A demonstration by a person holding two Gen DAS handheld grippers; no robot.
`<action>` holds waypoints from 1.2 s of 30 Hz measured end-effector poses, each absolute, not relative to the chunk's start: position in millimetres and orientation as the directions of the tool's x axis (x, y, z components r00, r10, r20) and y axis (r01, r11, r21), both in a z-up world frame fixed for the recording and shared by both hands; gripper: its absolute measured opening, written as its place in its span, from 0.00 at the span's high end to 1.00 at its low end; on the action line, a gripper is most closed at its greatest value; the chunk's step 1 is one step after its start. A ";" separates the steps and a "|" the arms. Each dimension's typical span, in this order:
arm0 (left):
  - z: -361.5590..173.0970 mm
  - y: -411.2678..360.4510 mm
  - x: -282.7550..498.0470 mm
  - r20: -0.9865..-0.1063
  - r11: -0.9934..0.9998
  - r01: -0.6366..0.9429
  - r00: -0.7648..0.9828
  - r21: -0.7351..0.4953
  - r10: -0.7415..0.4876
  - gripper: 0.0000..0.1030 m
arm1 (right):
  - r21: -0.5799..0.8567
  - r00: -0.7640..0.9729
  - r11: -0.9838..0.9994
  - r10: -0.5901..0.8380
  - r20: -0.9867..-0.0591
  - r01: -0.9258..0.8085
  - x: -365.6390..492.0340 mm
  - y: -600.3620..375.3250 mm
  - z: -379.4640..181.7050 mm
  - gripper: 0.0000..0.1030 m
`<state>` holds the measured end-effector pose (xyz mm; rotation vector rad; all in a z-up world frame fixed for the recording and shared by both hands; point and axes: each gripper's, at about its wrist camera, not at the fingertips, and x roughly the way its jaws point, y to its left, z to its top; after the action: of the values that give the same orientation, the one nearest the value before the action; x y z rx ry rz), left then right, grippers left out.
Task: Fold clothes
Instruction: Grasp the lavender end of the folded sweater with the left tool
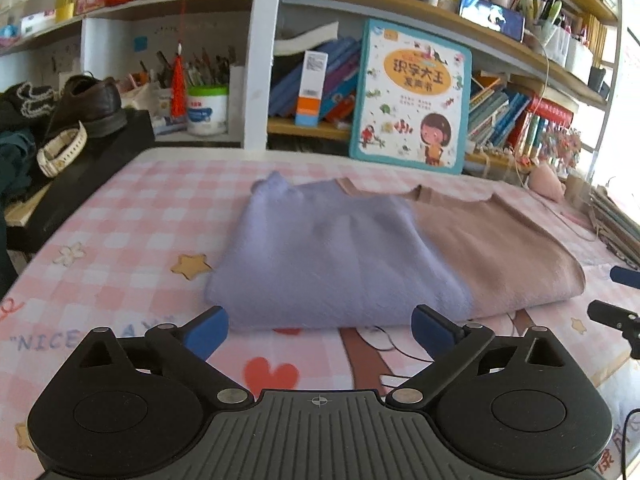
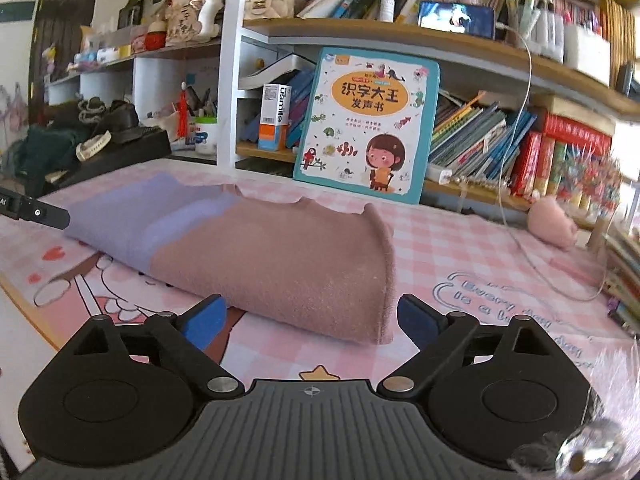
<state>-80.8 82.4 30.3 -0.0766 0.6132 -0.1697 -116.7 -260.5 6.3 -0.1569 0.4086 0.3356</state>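
A garment lies folded on the pink checked table cover (image 1: pixel 132 216). Its left part is lilac (image 1: pixel 328 256) and its right part is dusty pink (image 1: pixel 492 252). My left gripper (image 1: pixel 320 330) is open and empty, just in front of the lilac part's near edge. In the right wrist view the pink part (image 2: pixel 288 264) lies ahead with the lilac part (image 2: pixel 128 220) to its left. My right gripper (image 2: pixel 312 320) is open and empty, its blue pads (image 2: pixel 208 320) on either side of the pink part's near corner. The right gripper's tip (image 1: pixel 612 316) shows at the left view's right edge.
A children's book (image 1: pixel 412 96) leans on the shelf behind the table; it also shows in the right wrist view (image 2: pixel 368 124). Shoes and a watch (image 1: pixel 64 148) sit on a black box at left. A pink plush (image 2: pixel 552 220) and a cable (image 2: pixel 532 256) lie at right.
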 end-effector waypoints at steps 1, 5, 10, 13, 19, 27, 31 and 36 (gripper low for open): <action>29.0 79.7 -80.6 -0.571 0.983 0.135 0.800 -0.125 -0.183 0.03 | -0.092 0.867 0.932 0.286 -0.409 -0.351 -117.4 -259.3 5.0 0.10; 26.3 72.3 -77.9 -0.594 0.987 0.116 0.788 -0.114 -0.161 0.03 | -0.127 0.866 0.924 0.282 -0.413 -0.362 -116.5 -253.1 -1.3 0.07; 22.8 66.0 -75.9 -0.626 0.992 0.085 0.770 -0.092 -0.124 0.03 | -0.157 0.858 0.914 0.275 -0.434 -0.373 -114.4 -246.9 -3.4 0.04; 22.9 65.4 -76.9 -0.627 0.996 0.056 0.773 -0.073 -0.090 0.03 | -0.153 0.856 0.919 0.266 -0.442 -0.365 -112.6 -247.3 -4.2 0.03; 26.4 64.5 -78.9 -0.622 1.000 -0.012 0.783 -0.027 -0.008 0.03 | -0.123 0.873 0.939 0.242 -0.424 -0.320 -113.2 -255.5 -2.8 0.01; 19.6 98.0 -71.3 -0.663 0.948 -0.108 0.738 -0.300 -0.125 0.03 | -0.096 0.878 0.951 0.228 -0.421 -0.294 -112.3 -261.7 -1.8 0.01; 12.6 126.9 -69.8 -0.619 0.830 -0.203 0.759 -0.520 -0.202 0.03 | -0.086 0.873 0.951 0.234 -0.428 -0.297 -111.2 -262.6 -2.2 0.01; 3.1 146.2 -62.2 -0.558 0.669 -0.244 0.772 -0.702 -0.304 0.22 | -0.084 0.872 0.952 0.232 -0.430 -0.295 -110.8 -263.0 -2.1 0.01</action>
<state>-62.2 146.2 3.1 -0.8561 0.7104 -0.0368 -110.8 -263.0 -2.1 -0.1486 0.4300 0.2762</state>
